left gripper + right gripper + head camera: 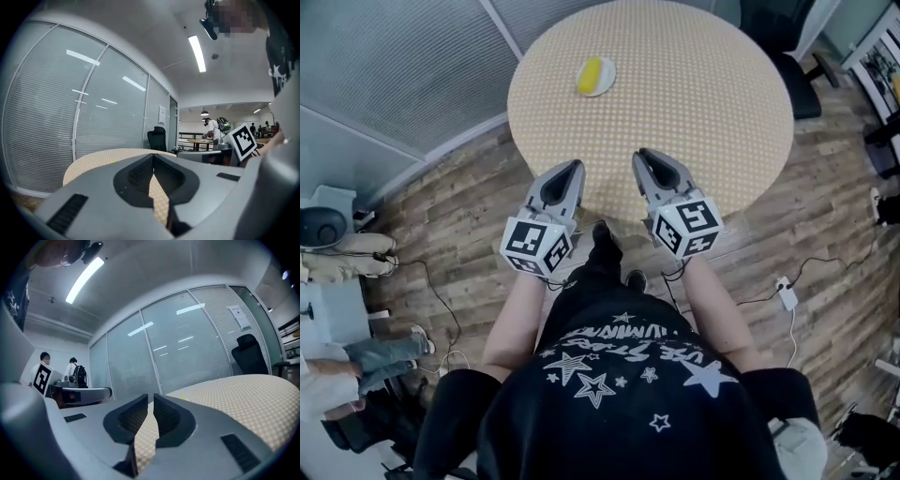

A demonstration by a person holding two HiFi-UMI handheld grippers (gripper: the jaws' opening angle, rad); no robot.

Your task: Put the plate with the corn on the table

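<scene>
A white plate point(605, 82) with a yellow corn cob point(589, 75) on it rests on the round, yellow-checked table point(694, 103), on its far left part. My left gripper point(574, 165) and right gripper point(645, 153) hover side by side over the table's near edge, well short of the plate. Both are shut with nothing between the jaws. In the left gripper view the left gripper point(152, 155) has its tips touching above the tabletop point(93, 161). In the right gripper view the right gripper point(151, 397) shows only a hairline slit, with the table point(234, 390) behind it.
A black office chair point(792, 56) stands at the table's far right side. Glass partition walls with blinds point(412, 66) run along the left. Cables and a white adapter point(787, 298) lie on the wooden floor. Another person's shoes point(356, 255) show at the left.
</scene>
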